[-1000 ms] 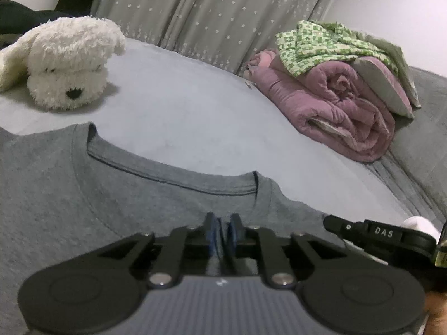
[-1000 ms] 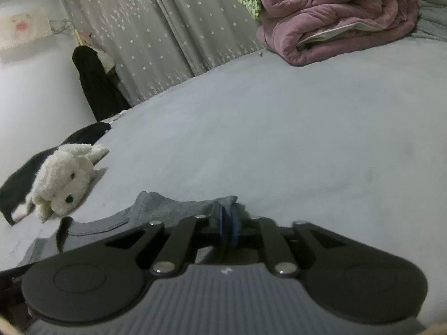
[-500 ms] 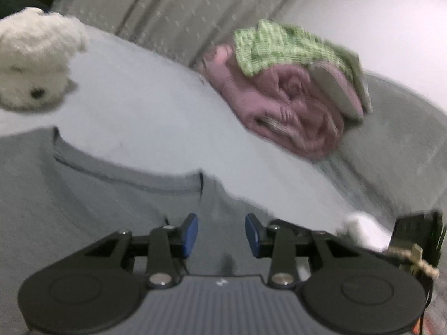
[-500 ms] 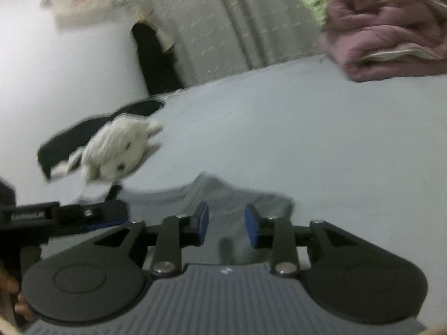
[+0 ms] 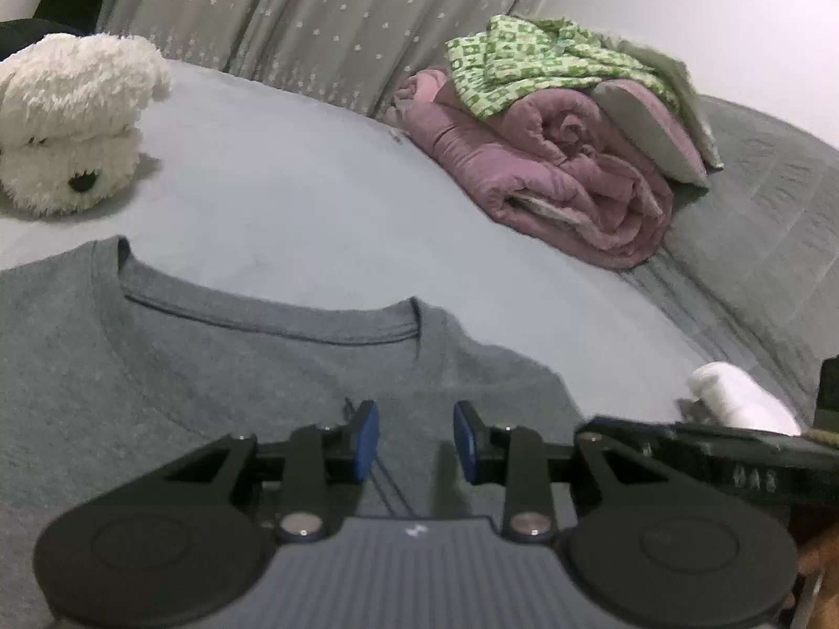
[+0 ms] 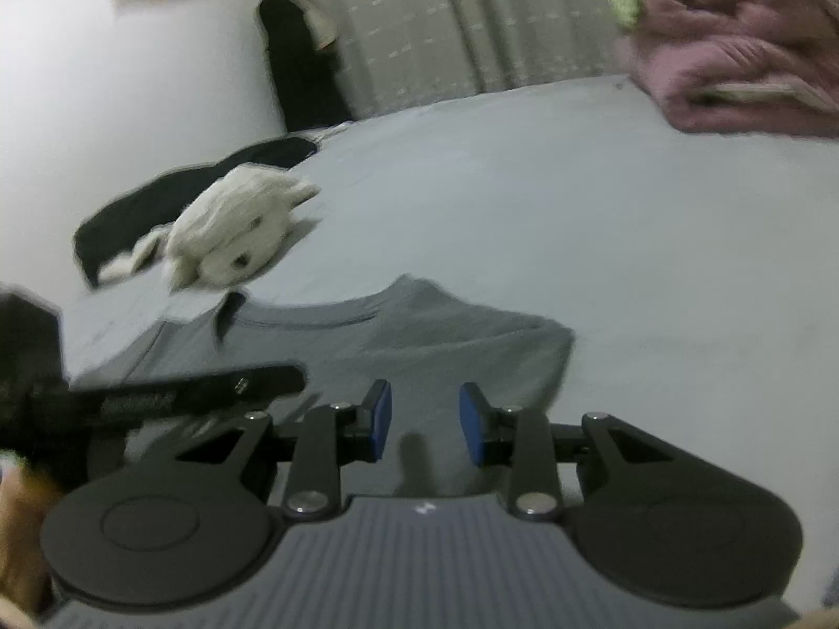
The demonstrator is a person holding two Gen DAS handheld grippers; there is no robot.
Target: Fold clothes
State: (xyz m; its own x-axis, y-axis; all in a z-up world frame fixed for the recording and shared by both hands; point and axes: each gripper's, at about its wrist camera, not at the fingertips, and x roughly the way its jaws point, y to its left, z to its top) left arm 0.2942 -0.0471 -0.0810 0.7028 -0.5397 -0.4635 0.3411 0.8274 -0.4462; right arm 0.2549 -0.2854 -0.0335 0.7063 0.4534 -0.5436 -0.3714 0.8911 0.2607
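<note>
The grey T-shirt (image 5: 220, 367) lies flat on the bed (image 5: 314, 209), its collar toward the plush dog (image 5: 73, 120), so it can be folded there. The left claw (image 5: 415, 440) hovers above its shoulder part, a narrow gap between the pads, nothing held; its jaws have just been closing slightly. The right claw (image 6: 426, 422), just opened, is also empty over the shirt's other edge.

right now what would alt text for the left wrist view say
A grey t-shirt lies flat on a pale bed, collar facing away, with the left gripper open just above it and nothing between its blue pads. A white plush dog sits far left; a rolled pink blanket topped with green checked cloth sits far right before a grey curtain.
</note>
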